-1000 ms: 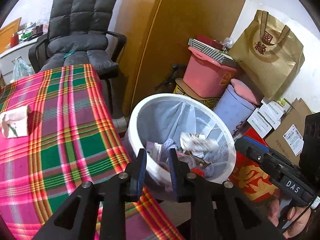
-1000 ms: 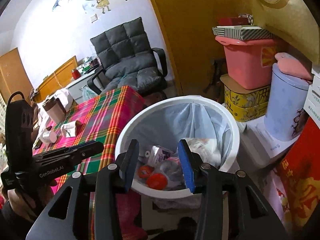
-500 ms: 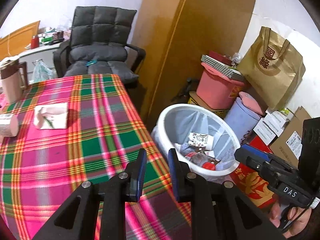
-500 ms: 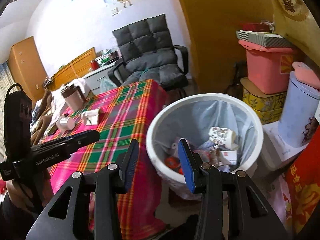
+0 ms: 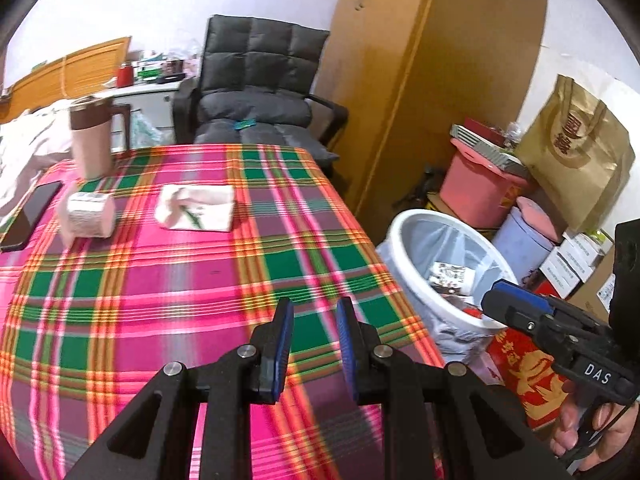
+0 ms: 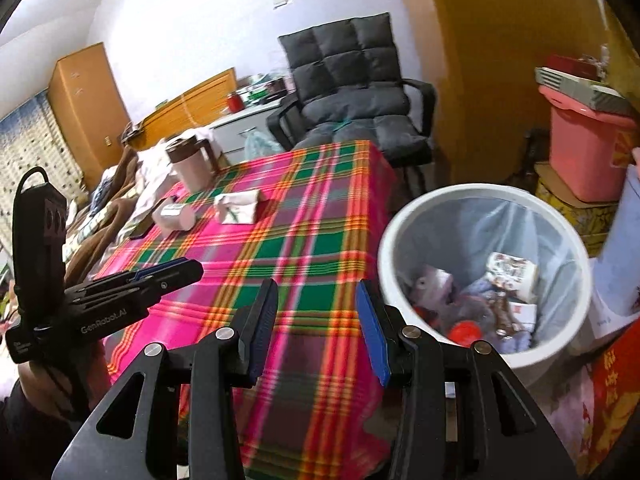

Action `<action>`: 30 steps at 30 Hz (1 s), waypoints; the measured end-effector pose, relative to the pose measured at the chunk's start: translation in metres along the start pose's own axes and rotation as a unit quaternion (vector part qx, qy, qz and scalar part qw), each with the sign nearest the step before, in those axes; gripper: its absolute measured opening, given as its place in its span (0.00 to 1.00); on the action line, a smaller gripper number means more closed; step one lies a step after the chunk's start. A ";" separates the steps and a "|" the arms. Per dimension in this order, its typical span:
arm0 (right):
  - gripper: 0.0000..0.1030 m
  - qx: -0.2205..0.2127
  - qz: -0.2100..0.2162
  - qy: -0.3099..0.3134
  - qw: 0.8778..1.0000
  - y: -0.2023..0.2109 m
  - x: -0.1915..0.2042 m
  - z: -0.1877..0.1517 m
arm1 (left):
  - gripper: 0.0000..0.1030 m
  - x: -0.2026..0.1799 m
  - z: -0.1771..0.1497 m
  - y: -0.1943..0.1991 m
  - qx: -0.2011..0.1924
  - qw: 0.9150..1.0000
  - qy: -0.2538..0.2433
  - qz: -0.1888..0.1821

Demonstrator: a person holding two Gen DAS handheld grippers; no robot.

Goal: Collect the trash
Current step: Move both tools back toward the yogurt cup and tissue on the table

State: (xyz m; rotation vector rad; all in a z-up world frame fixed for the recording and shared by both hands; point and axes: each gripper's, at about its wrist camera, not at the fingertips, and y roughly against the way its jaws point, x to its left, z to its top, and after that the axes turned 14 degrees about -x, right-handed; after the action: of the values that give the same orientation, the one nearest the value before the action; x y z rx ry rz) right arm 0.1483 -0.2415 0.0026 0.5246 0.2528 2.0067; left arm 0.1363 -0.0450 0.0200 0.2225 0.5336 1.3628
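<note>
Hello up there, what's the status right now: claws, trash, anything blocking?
Left claw open, empty, over plaid table. Right claw open, empty. Trash sits in white bin beside table. Nothing blocking.

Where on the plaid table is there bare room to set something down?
The near half of the tablecloth is bare, from the tissue pack down to the left tongs, and so is the edge strip beside the trash bin. The far left corner is crowded: mug, paper roll, phone.
</note>
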 end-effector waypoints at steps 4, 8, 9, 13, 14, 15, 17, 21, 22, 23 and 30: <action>0.42 0.009 0.023 0.004 1.000 -0.008 0.011 0.002 | 0.21 0.017 0.001 0.007 -0.003 1.000 0.005 0.020; 0.42 0.017 0.041 0.008 0.999 -0.016 0.021 0.004 | 0.21 0.033 0.002 0.011 -0.004 0.999 0.011 0.037; 0.42 0.019 0.045 0.010 0.999 -0.019 0.024 0.005 | 0.21 0.038 0.002 0.012 -0.004 0.999 0.014 0.043; 0.42 0.023 0.056 0.013 0.998 -0.028 0.032 0.008 | 0.21 0.053 0.004 0.014 -0.007 0.998 0.018 0.057; 0.42 0.025 0.060 0.012 0.998 -0.031 0.034 0.010 | 0.21 0.056 0.005 0.015 -0.008 0.998 0.020 0.061; 0.42 0.025 0.062 0.012 0.998 -0.033 0.035 0.011 | 0.21 0.061 0.005 0.015 -0.009 0.998 0.021 0.067; 0.42 0.028 0.069 0.013 0.997 -0.039 0.038 0.014 | 0.21 0.071 0.006 0.016 -0.010 0.997 0.025 0.078; 0.46 0.039 0.077 0.015 0.996 -0.052 0.043 0.015 | 0.21 0.093 0.010 0.016 -0.012 0.994 0.025 0.101; 0.46 0.043 0.081 0.016 0.996 -0.056 0.044 0.016 | 0.21 0.098 0.011 0.016 -0.013 0.994 0.025 0.107; 0.46 0.046 0.085 0.016 0.995 -0.060 0.045 0.016 | 0.21 0.106 0.014 0.015 -0.014 0.993 0.026 0.114; 0.47 0.071 0.093 0.030 0.993 -0.090 0.049 0.018 | 0.32 0.152 0.029 0.011 -0.030 0.988 0.034 0.149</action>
State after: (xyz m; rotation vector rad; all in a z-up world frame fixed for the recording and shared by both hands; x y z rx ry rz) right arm 0.2081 -0.1563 -0.0042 0.5952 0.3983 2.1995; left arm 0.1578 0.1087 0.0148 0.2130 0.5288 1.6807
